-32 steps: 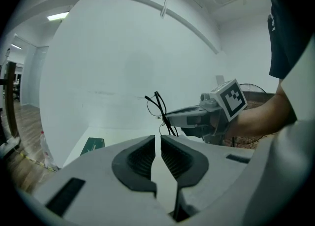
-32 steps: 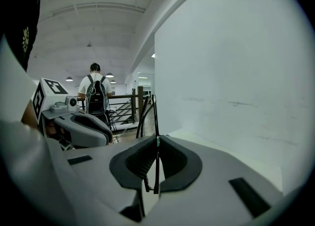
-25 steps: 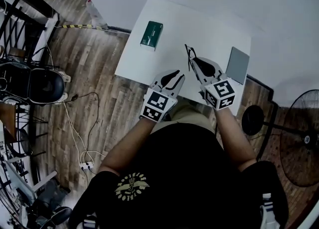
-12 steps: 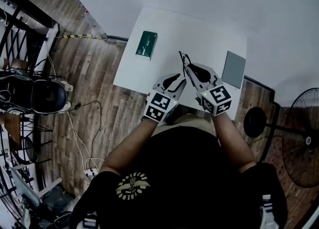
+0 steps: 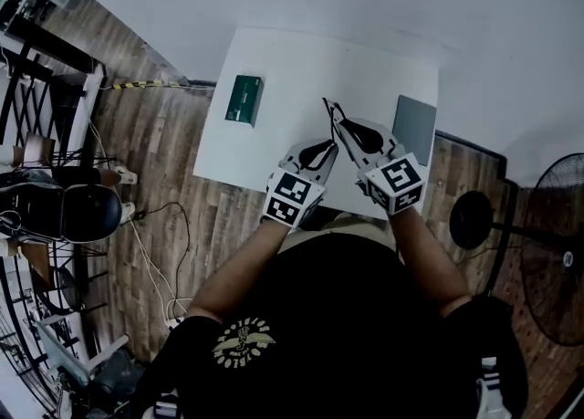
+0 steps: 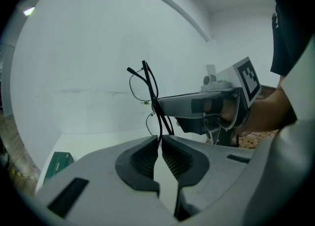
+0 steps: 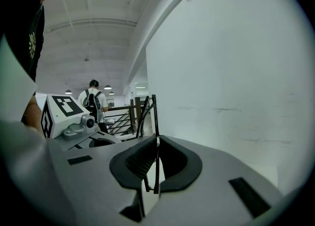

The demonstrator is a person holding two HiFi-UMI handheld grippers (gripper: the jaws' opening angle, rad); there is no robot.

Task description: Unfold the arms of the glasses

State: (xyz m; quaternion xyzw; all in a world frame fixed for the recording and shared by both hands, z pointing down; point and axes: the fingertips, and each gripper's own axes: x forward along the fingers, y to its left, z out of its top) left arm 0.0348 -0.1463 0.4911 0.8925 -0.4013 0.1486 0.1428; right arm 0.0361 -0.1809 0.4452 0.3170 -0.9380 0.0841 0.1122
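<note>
Left gripper [image 5: 321,151] has joined the right gripper [image 5: 351,134]; both pinch the glasses [image 5: 330,116] above the table's [image 5: 274,70] near edge. A skewed pull could bend them.

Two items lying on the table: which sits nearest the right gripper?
The grey flat pad, beside the right gripper; the green box lies past the left gripper.

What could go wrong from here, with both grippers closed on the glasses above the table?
1. The left gripper and right gripper both pinch the thin black glasses close together. A pull off the hinge's line may bend or snap an arm.
2. Each grip is on a slim arm only, so the glasses could slip out and drop onto the white table.
</note>
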